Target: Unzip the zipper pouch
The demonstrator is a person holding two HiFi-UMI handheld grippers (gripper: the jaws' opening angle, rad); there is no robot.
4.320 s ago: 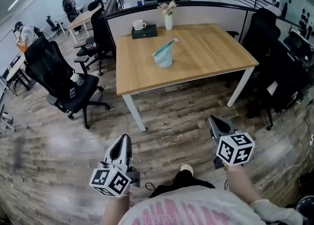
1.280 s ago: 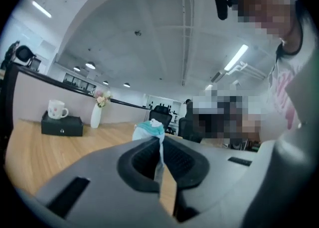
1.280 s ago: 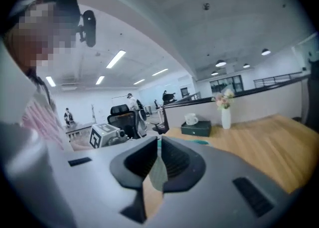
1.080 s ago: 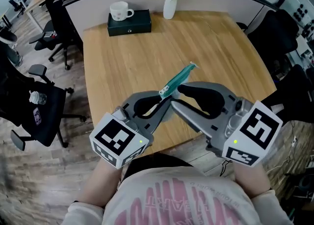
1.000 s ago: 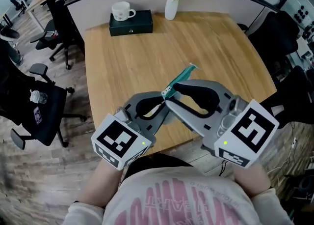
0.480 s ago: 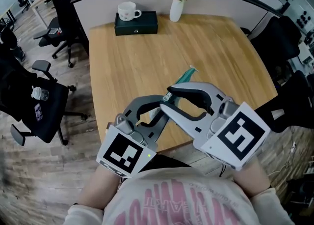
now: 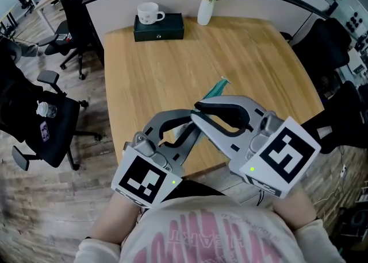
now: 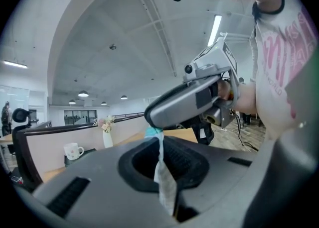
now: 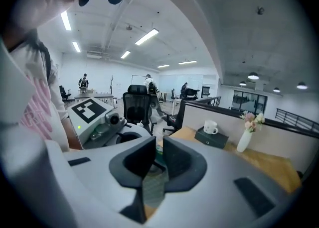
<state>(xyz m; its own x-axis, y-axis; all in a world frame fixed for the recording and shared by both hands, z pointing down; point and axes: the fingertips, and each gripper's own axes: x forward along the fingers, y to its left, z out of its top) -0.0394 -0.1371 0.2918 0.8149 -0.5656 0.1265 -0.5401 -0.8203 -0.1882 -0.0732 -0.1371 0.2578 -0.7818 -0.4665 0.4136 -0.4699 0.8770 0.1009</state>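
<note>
Both grippers meet above the near edge of the table (image 7: 144, 66), with the pouch (image 7: 216, 89) held up between them. The left gripper (image 7: 188, 134) is clamped tight on its near end. The right gripper (image 7: 198, 110), jaws just drawn in narrow, pinches the teal zipper edge just beyond. The pouch's long axis runs near left to far right, and its free end points far right.

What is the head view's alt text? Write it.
Two grippers meet over a wooden table's near edge: the left gripper pinches a teal zipper pouch, and the right gripper's fingers have just been closing on it. A mug and vase stand behind.
</note>
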